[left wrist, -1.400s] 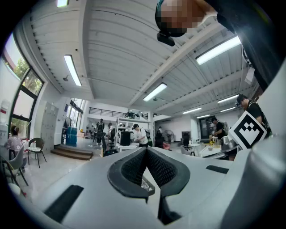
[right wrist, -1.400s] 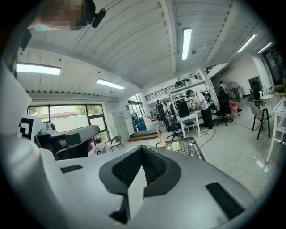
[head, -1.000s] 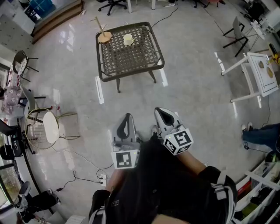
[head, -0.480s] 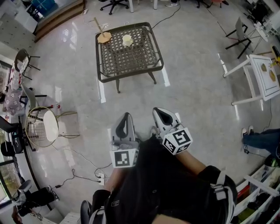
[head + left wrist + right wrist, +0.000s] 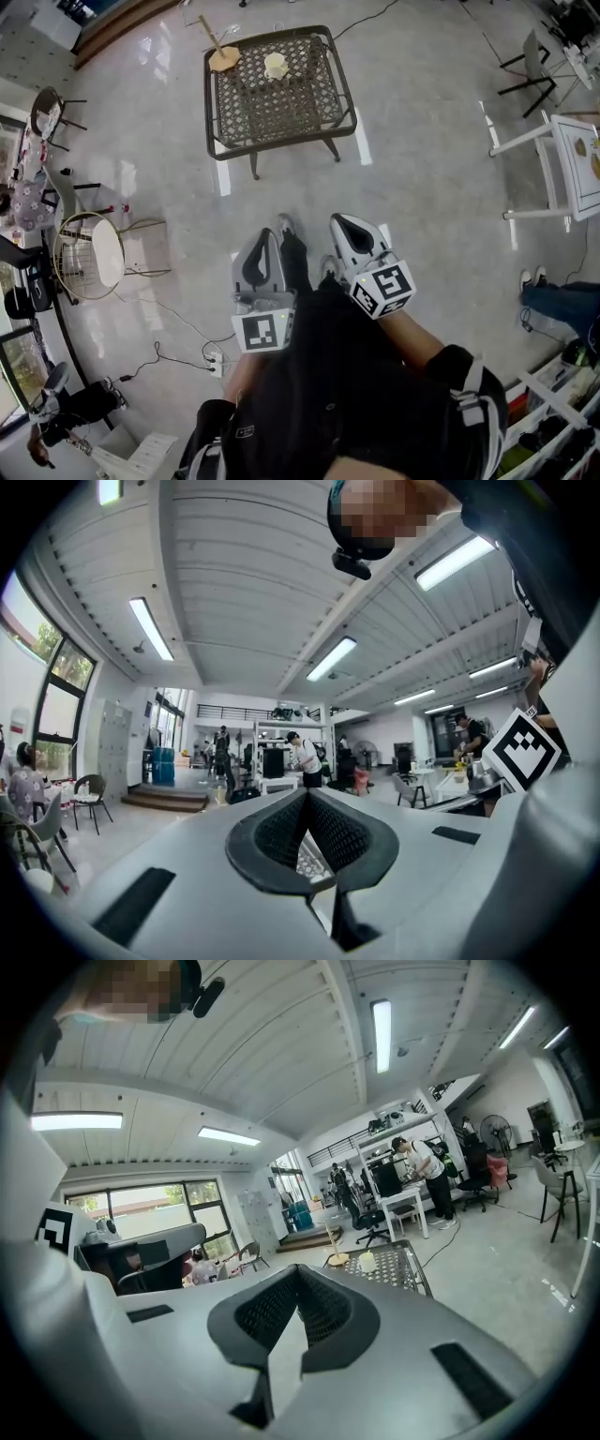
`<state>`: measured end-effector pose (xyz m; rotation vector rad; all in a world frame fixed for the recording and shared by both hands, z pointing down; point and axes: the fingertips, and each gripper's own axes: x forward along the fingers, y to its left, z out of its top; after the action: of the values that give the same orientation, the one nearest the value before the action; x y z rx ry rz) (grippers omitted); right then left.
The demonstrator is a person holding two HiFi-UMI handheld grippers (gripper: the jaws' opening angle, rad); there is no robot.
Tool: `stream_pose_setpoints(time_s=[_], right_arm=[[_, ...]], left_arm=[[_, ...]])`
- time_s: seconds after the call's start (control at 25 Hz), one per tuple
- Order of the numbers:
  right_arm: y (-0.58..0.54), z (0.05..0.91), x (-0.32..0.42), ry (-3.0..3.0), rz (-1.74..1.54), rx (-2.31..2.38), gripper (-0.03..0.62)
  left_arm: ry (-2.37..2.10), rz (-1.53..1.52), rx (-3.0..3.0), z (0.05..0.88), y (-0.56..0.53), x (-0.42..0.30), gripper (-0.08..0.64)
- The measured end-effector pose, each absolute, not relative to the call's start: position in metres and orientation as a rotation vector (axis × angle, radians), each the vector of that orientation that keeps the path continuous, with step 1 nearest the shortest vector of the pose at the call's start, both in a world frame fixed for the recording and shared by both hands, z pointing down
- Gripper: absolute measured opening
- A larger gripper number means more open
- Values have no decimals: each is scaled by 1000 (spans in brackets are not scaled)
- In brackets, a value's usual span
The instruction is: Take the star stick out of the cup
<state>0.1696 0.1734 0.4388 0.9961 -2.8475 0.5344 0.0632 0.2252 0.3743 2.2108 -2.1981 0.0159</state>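
Head view: the left gripper (image 5: 266, 244) and right gripper (image 5: 344, 229) sit side by side close to the person's dark-clothed body, over a polished grey floor (image 5: 422, 141) and well apart from the dark square metal-mesh table (image 5: 281, 111) at the top of the frame. On the table's far side a small cream cup (image 5: 275, 66) stands near a flat tan round base (image 5: 223, 60), and a thin pale stick (image 5: 211, 36) slants up from that base. The stick is too small to show a star, and I cannot tell whether its foot sits in anything. A white table (image 5: 572, 155) at the right is cut off by the frame edge. Left gripper view: the dark ribbed pads (image 5: 277, 832) meet at their tips, clenched on nothing. The jaws hide nearly all of the table, leaving only a scrap of mesh in the gap behind the tips, while people stand at desks far back in the hall. Right gripper view: its pads (image 5: 267, 1312) are likewise pressed together and empty. Here the table, the cup and the upright stick show clear of the jaws, small and distant.
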Motion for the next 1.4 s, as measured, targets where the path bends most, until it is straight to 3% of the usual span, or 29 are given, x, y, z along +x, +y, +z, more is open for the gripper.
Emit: stream_pose_setpoints(time_s=[0.88,1.4], right_arm=[[-40,438,11,-2759,443,1123,9],[-140,470,-32,-2712,528,1194,9]], left_arm=[[-2070,-116,2301,380,10,-100,15],[-2011,-89,2318,392,-68,-131,15]])
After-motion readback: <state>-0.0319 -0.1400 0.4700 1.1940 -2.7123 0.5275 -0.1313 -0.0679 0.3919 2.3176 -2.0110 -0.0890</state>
